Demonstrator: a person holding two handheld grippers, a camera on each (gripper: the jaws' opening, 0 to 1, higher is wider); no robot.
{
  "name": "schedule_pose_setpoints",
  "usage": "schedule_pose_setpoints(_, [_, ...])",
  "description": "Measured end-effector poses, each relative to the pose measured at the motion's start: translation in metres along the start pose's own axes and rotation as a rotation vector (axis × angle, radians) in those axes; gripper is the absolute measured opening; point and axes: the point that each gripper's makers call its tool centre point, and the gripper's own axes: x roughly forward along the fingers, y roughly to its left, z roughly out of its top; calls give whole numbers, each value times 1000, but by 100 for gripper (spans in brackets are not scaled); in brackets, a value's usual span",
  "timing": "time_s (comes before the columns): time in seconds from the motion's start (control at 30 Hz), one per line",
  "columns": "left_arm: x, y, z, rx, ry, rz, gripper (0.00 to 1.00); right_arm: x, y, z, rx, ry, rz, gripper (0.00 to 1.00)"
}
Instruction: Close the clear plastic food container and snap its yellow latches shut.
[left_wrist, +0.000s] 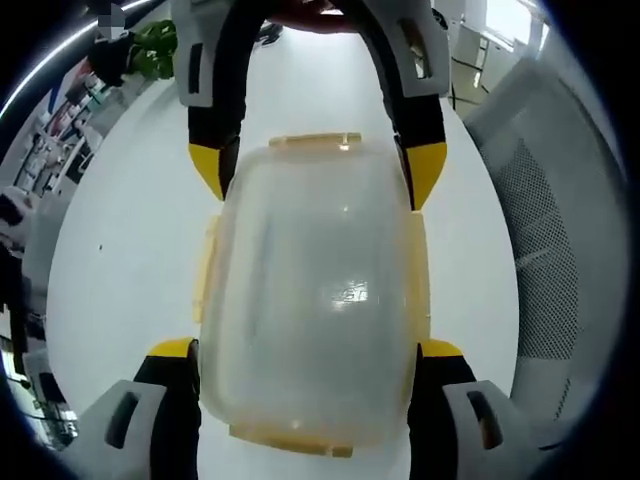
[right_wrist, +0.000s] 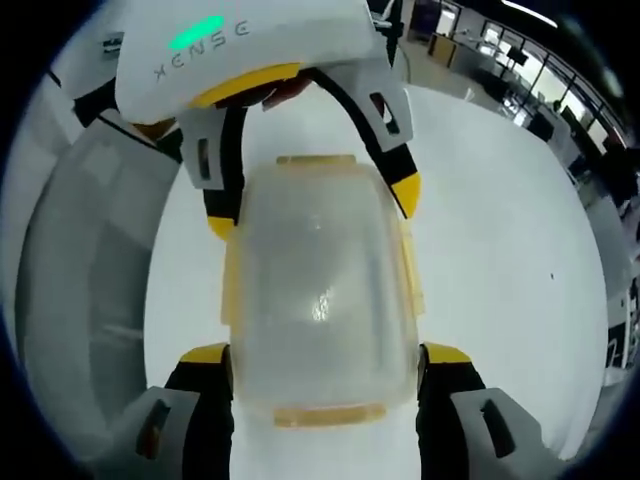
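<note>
While both grippers straddle the container (left_wrist: 312, 290) from opposite ends, left gripper (left_wrist: 305, 365) and right gripper (right_wrist: 325, 365) spread wide, the lid sits on; latches (left_wrist: 207, 270) at 3 and 9 o'clock look unsnapped. Next: press each down.

Opposed close views down onto one shared container (left_wrist: 312, 295) (right_wrist: 320, 290), table (left_wrist: 130, 260) (right_wrist: 500, 250).

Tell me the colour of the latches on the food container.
Yellow. The latches edge the clear container on all sides, showing best in the left gripper view.
</note>
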Motion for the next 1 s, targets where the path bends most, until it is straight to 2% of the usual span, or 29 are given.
schedule_pose_setpoints(0.37, [1,7,-3,-22,-3,9,87,2,-10,2,-34,12,6,75])
schedule_pose_setpoints(1.0, [4,28,-1,-3,-8,8,86,1,-31,1,-11,9,-12,75])
